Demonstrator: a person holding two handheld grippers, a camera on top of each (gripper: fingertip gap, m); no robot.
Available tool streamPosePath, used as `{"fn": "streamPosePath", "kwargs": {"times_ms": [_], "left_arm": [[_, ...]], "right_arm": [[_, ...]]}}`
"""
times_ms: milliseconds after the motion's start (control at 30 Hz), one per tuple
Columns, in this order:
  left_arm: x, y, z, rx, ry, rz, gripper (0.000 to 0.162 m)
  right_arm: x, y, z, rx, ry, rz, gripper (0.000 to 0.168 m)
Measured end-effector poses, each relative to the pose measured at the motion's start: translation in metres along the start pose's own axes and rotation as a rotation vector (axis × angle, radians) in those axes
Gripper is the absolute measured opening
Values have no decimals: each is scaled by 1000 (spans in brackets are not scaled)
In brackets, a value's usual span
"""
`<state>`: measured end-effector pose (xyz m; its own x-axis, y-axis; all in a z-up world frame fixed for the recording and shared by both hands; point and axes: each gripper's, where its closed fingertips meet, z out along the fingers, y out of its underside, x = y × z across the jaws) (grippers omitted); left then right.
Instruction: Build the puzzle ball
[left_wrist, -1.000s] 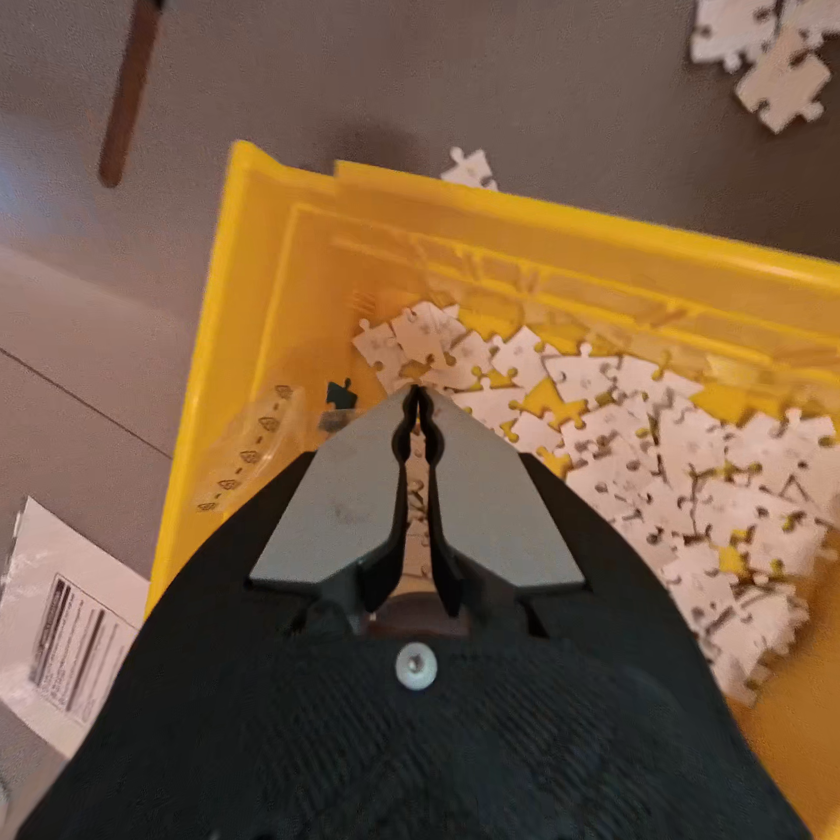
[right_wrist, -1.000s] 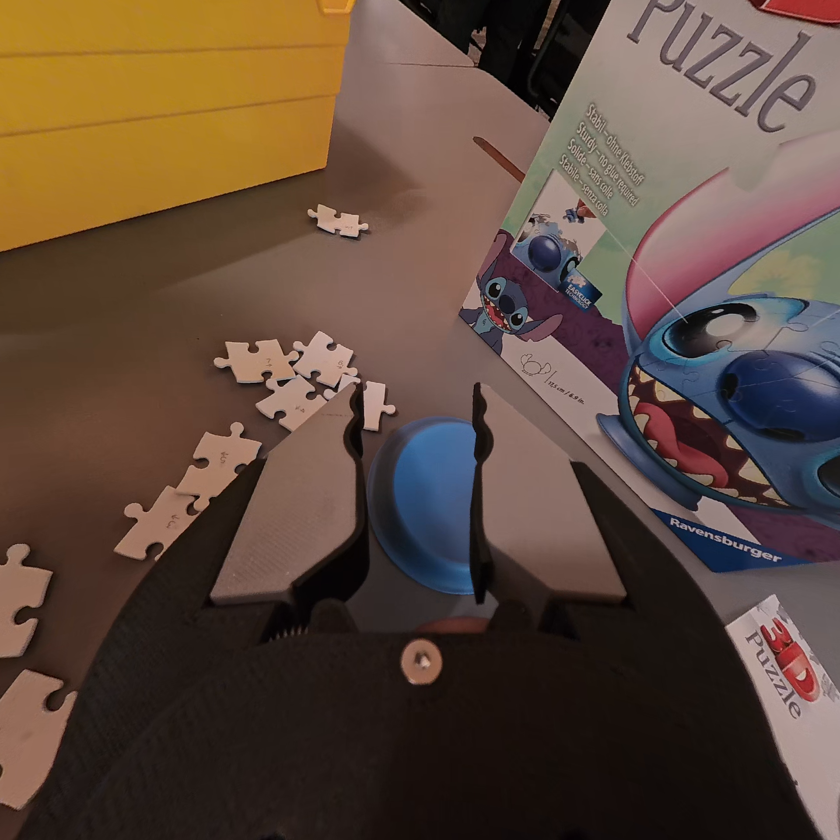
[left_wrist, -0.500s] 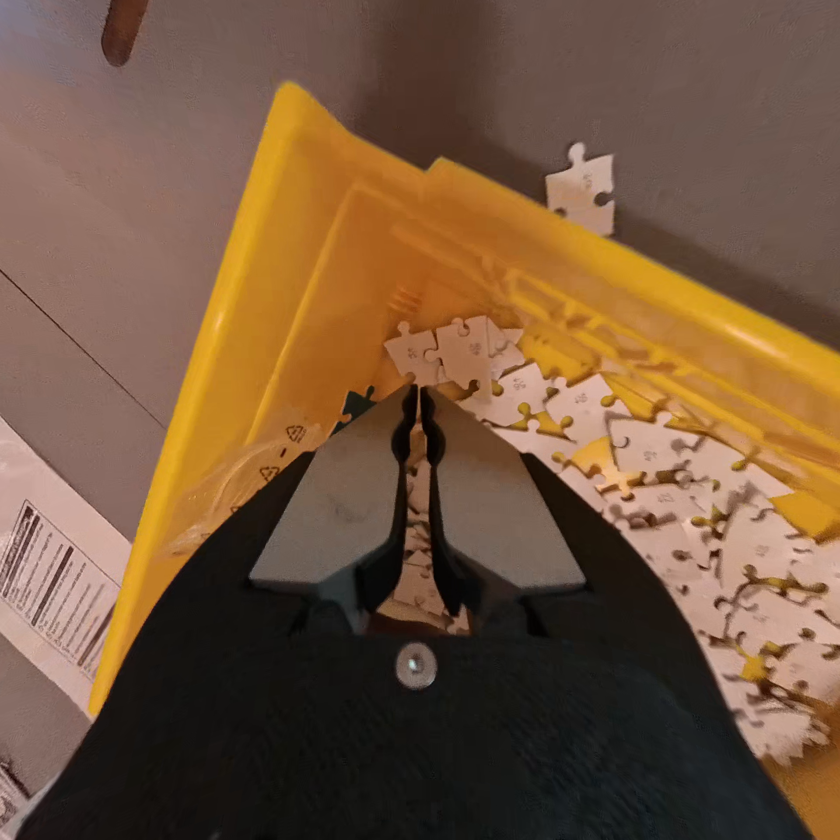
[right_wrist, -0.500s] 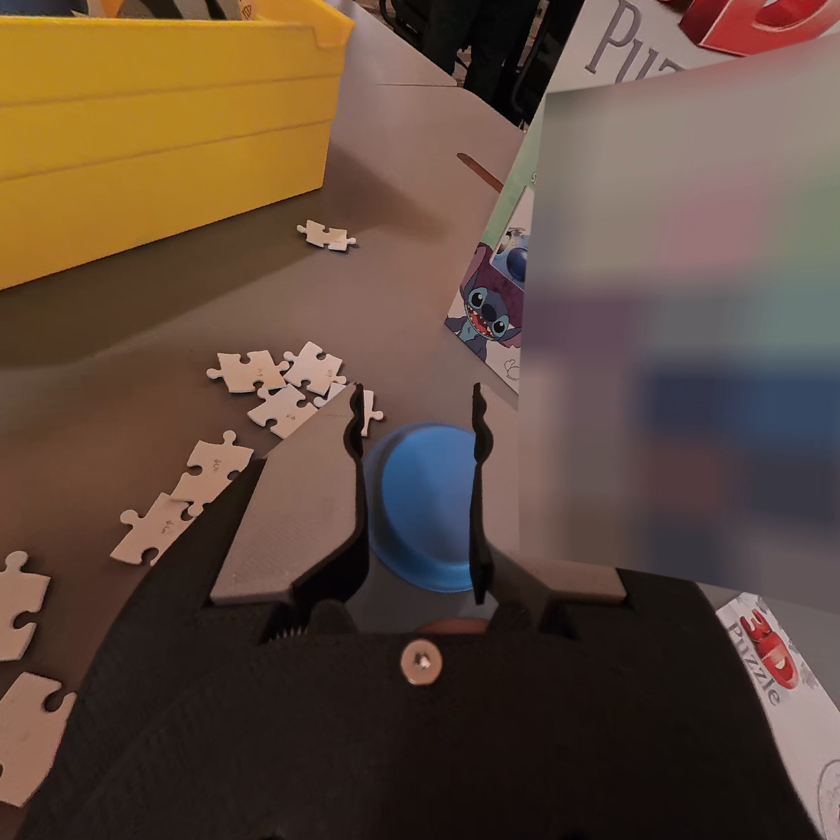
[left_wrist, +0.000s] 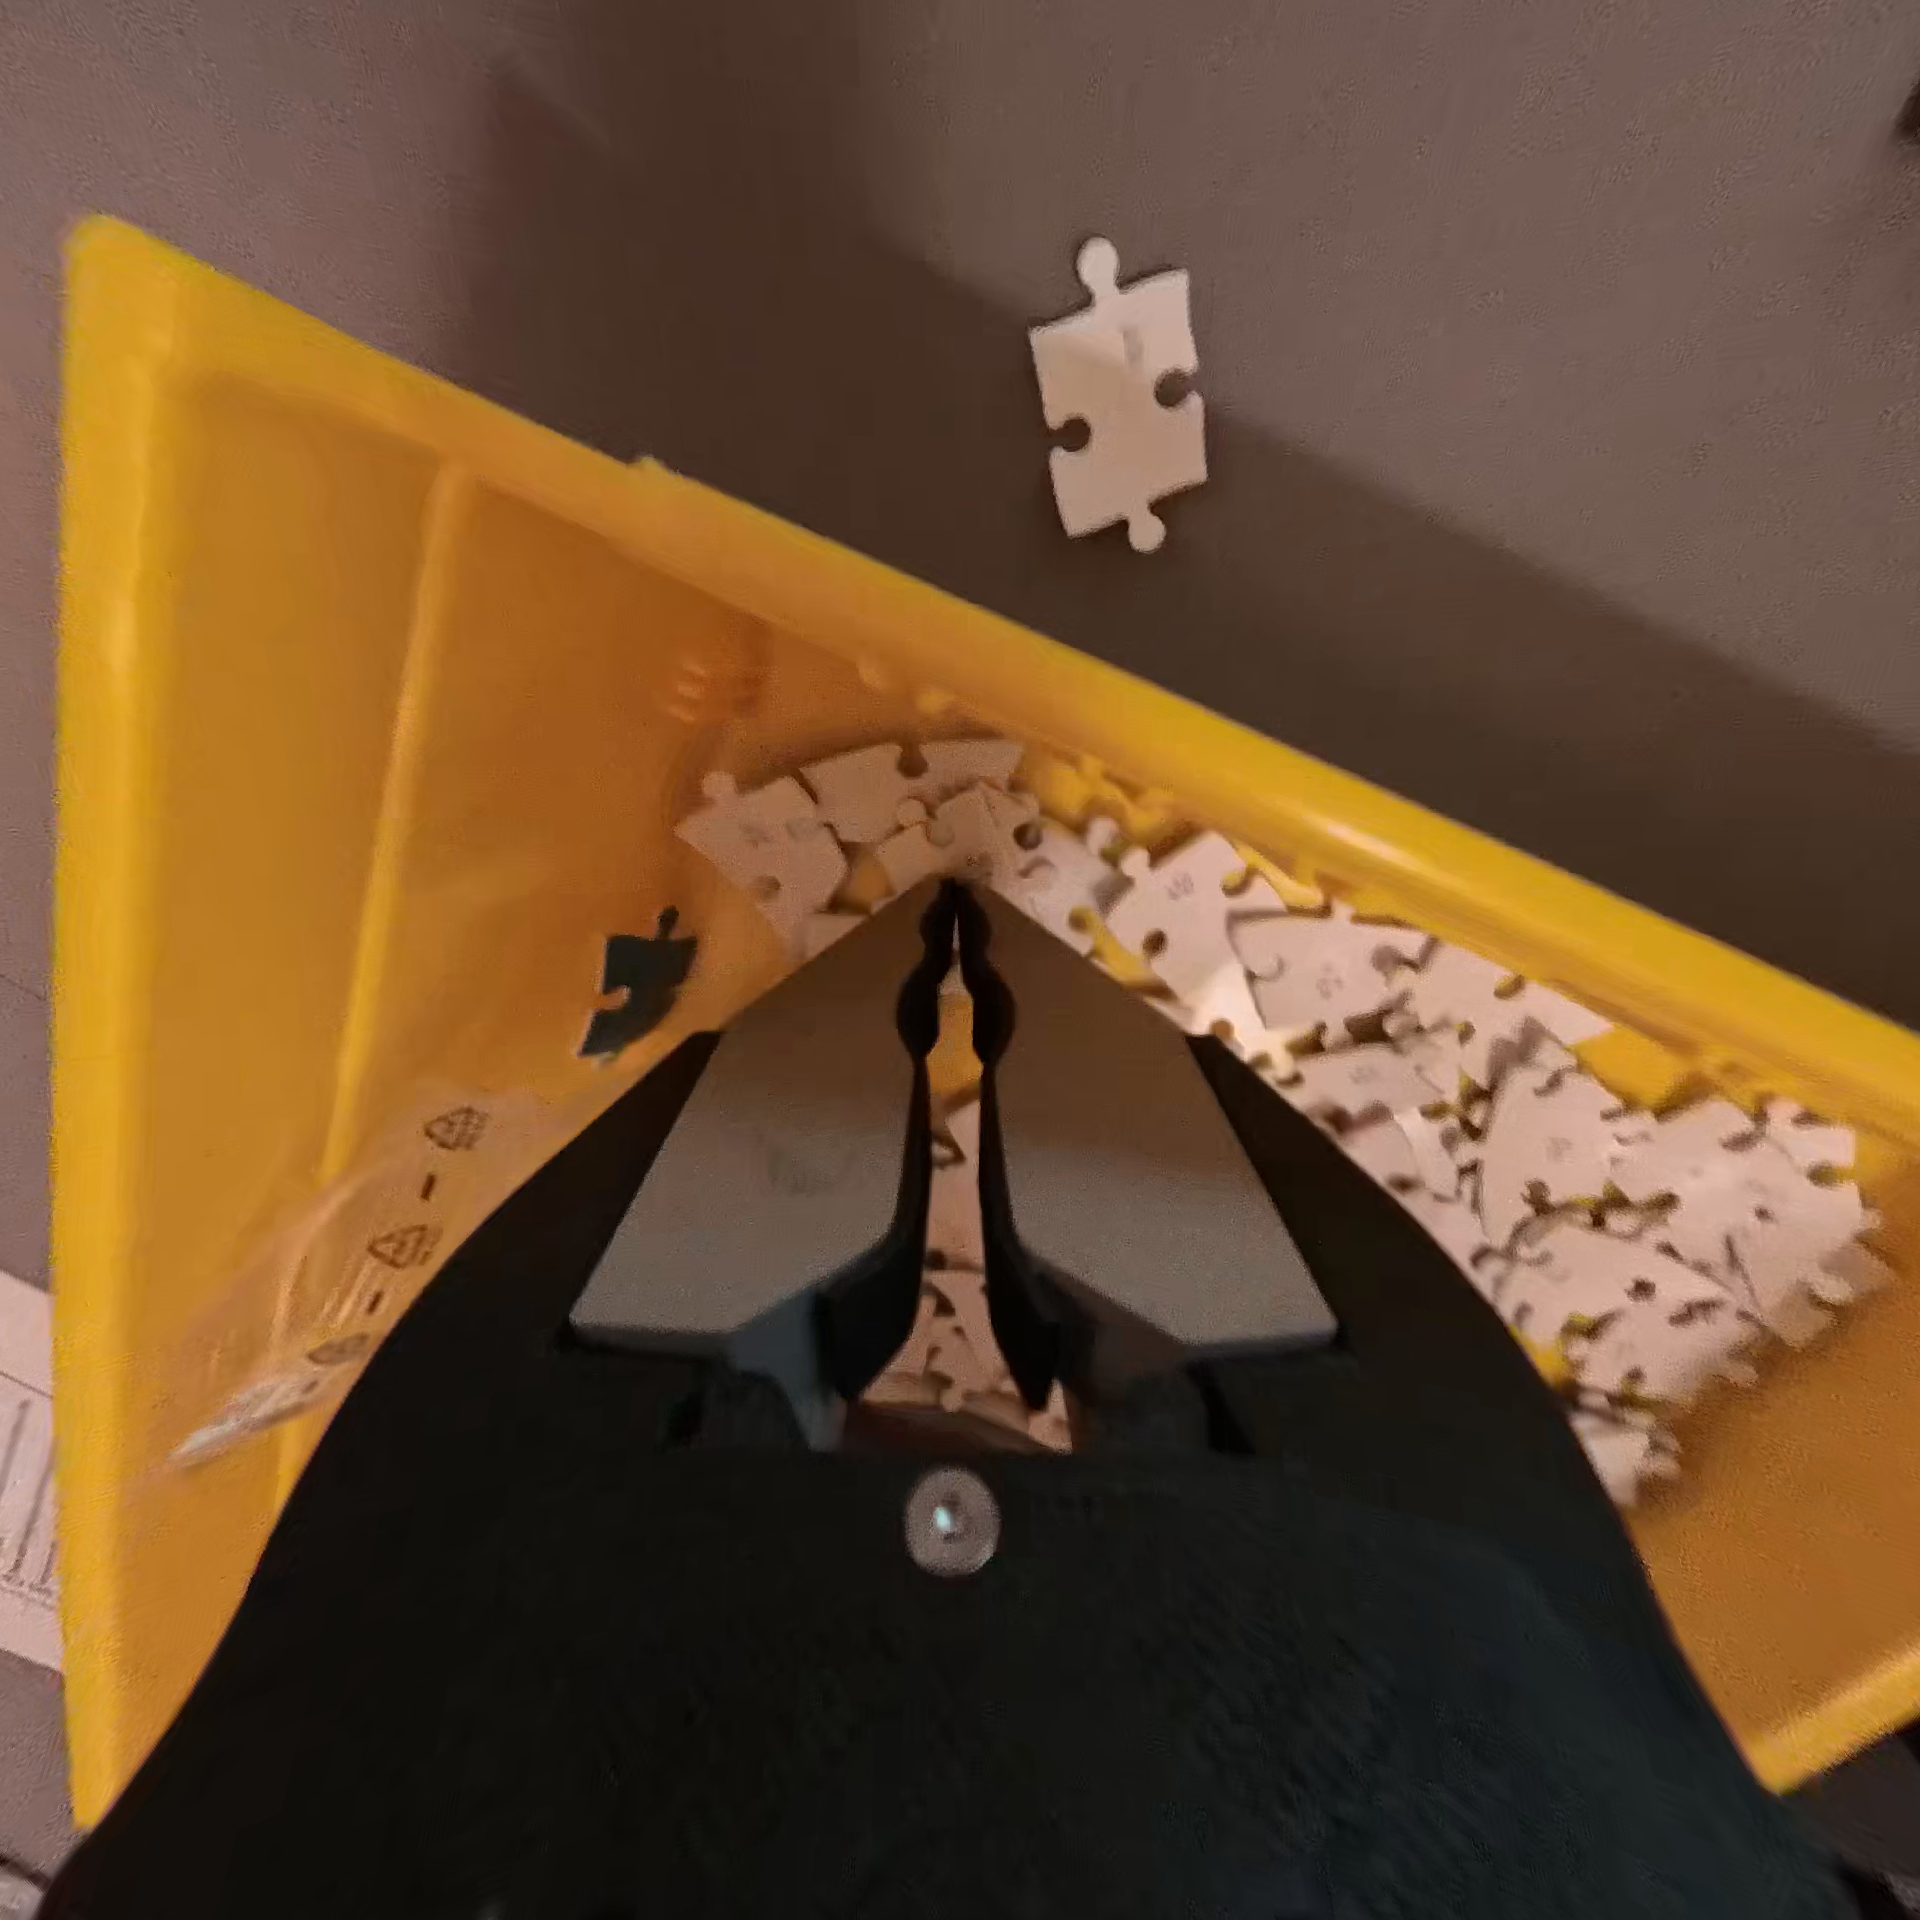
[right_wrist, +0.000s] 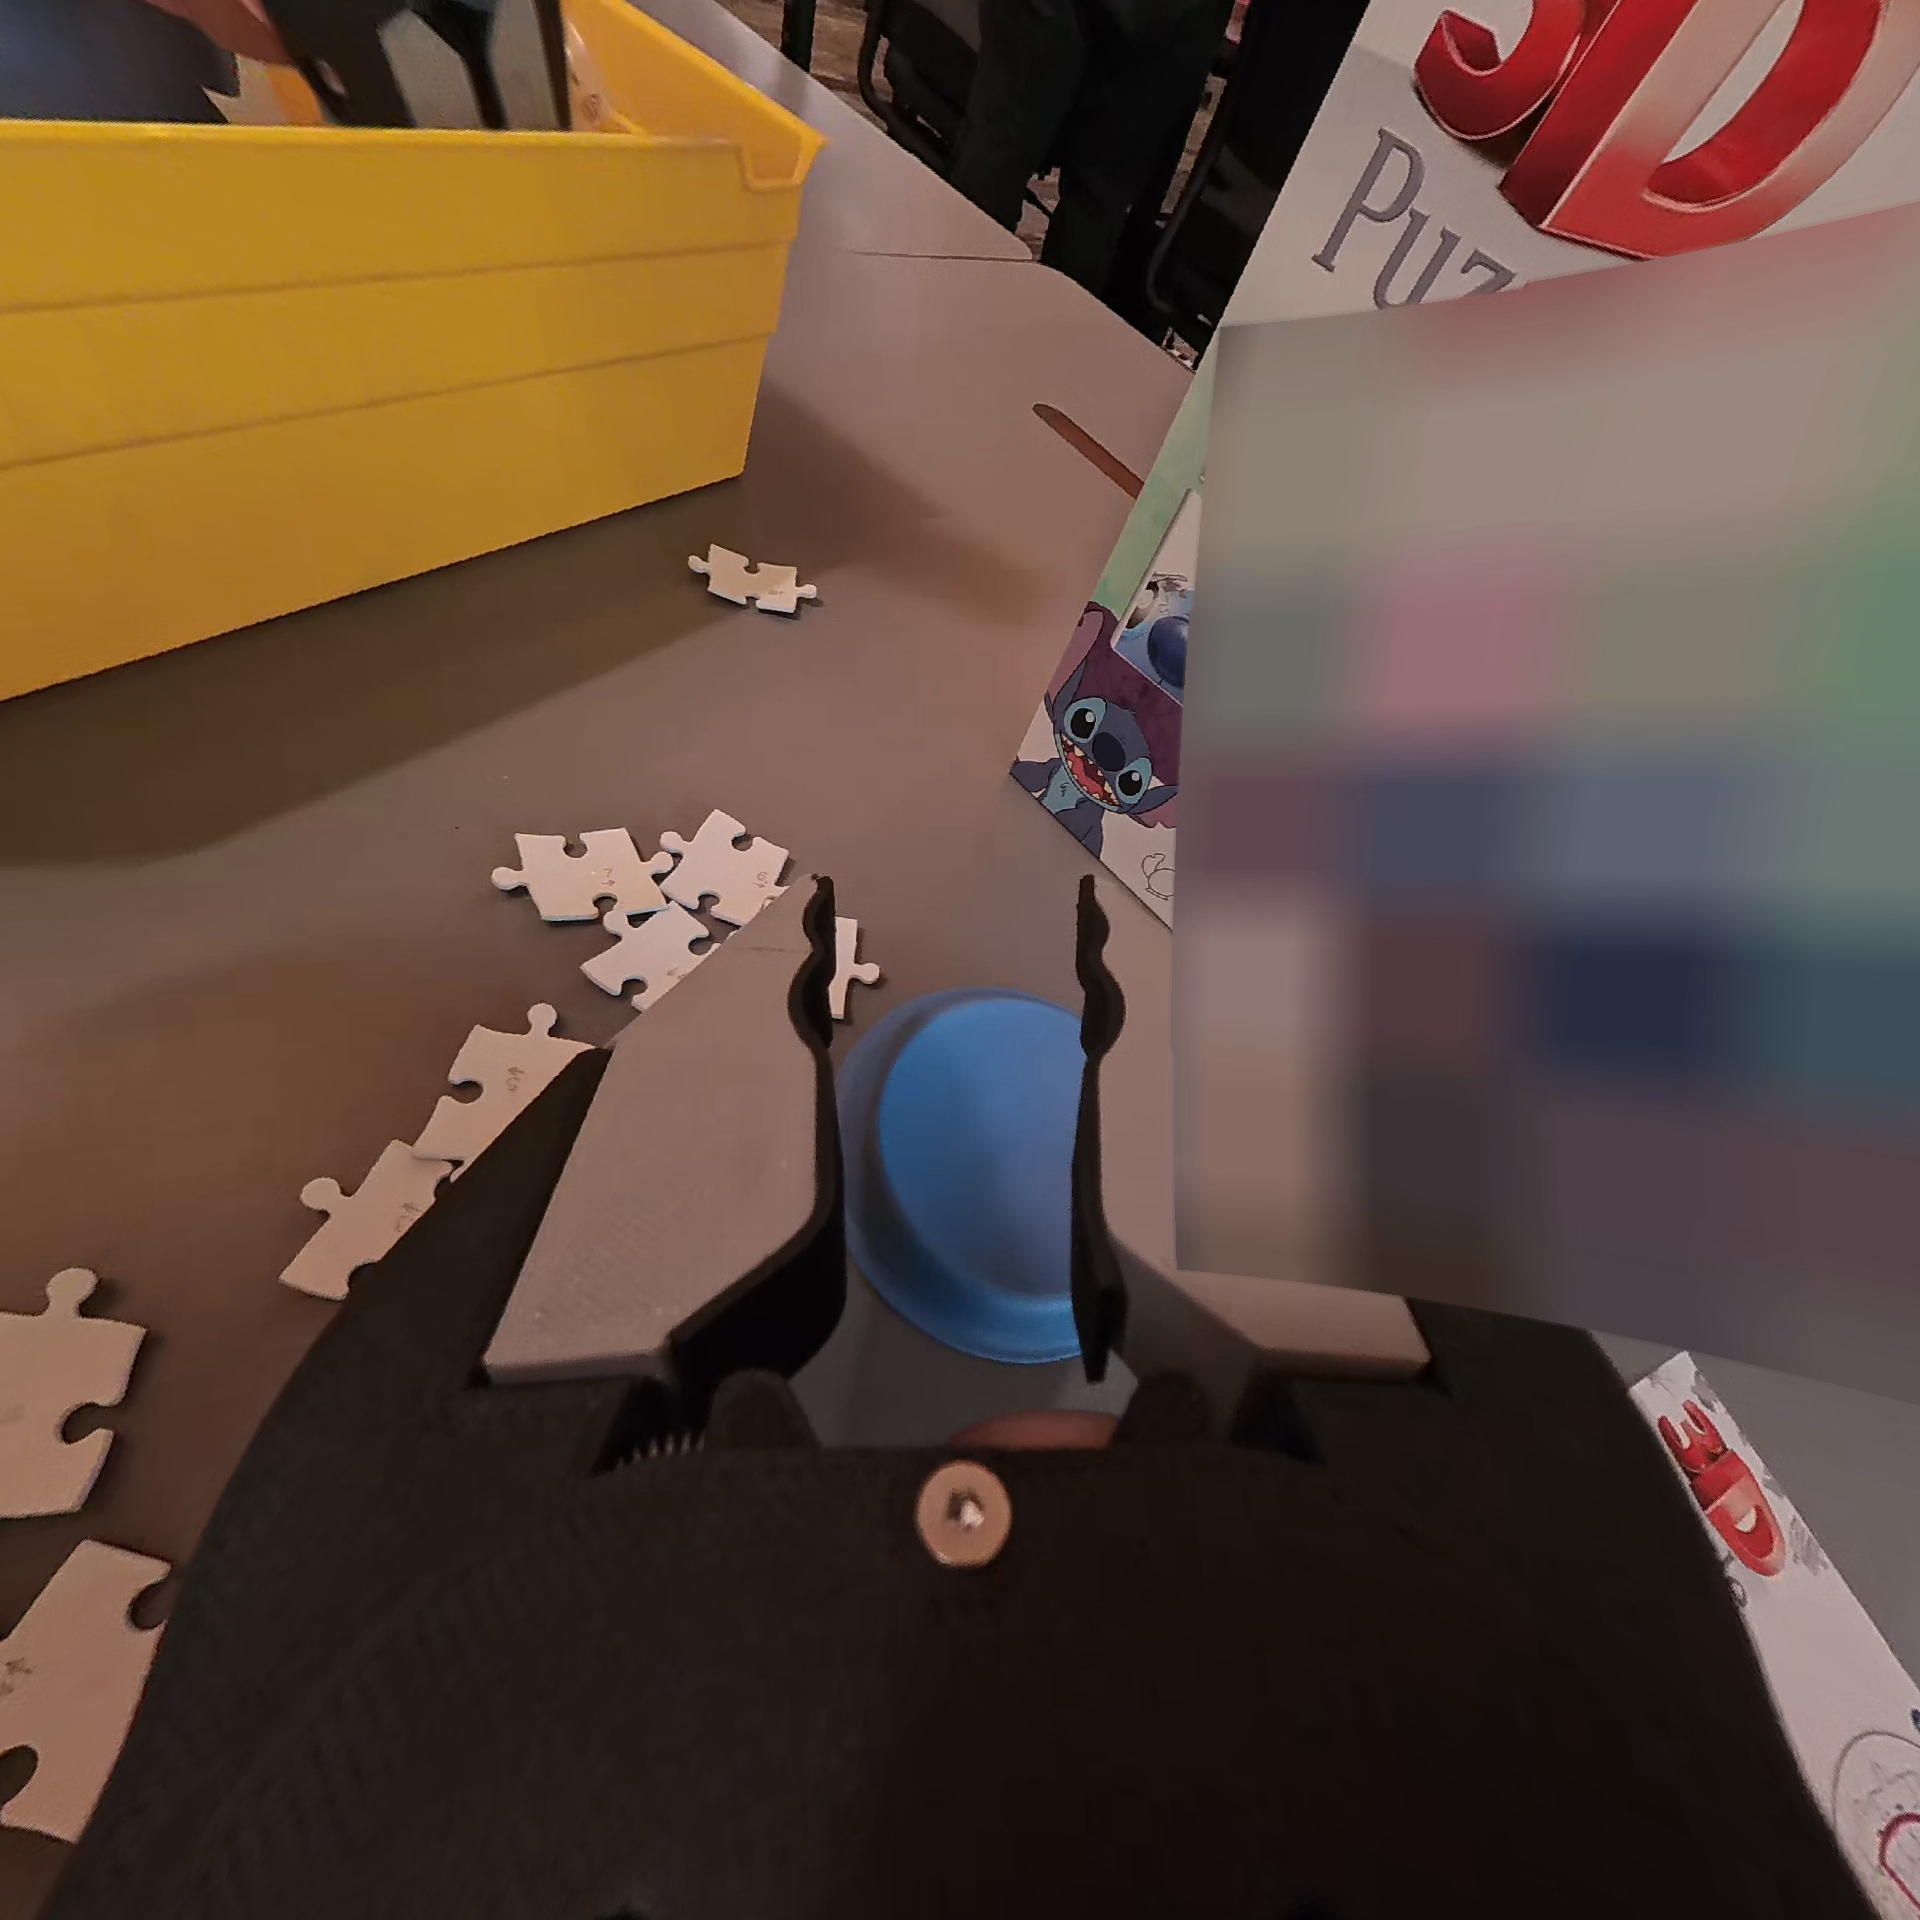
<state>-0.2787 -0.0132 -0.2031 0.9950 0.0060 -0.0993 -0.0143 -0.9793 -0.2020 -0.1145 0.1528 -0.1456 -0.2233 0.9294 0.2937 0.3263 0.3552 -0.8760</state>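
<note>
- Over the yellow bin (left_wrist: 260, 790), my left gripper (left_wrist: 956, 902) points down into its far corner; my jaws are pressed together at the tips, with only a thin slit behind them, and I cannot tell whether anything is pinched between them.
- Heap of white puzzle pieces (left_wrist: 1455, 1122), blank side up, lying loose on the bin floor from the corner near my left tips out to the right.
- One dark puzzle piece (left_wrist: 639, 982), apart from the heap, against the bin's inner wall to the left of my left fingers.
- Clear plastic bag (left_wrist: 343, 1278) with printed marks, crumpled at the bin's left wall.
- One single white piece (left_wrist: 1127, 400) outside the bin, on the grey table (left_wrist: 1455, 312) just beyond the rim.
- White printed sheet (left_wrist: 21, 1475) at the left edge, beside the bin.
- At the right wrist view, my right gripper (right_wrist: 951, 894) hovers low over the table with jaws wide and nothing between the fingers.
- Blue dish (right_wrist: 966, 1174), bottom up on the table, seen through the gap between my right fingers.
- Scattered pieces (right_wrist: 582, 873), white, spread on the table to the left of my right fingers, some joined in pairs.
- Joined pair (right_wrist: 753, 579), lying alone between the bin's outer wall and the puzzle box (right_wrist: 1117, 748).
- Puzzle box, standing on the right, largely covered by a blurred patch.
- Printed leaflet (right_wrist: 1766, 1558), flat at the lower right.
</note>
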Motion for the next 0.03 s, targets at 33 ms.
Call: {"fn": "streamPosePath", "kwargs": {"times_ms": [33], "left_arm": [[6, 6, -2, -25, 34, 16, 0]], "right_arm": [[0, 1, 0, -1, -1, 2, 44]]}}
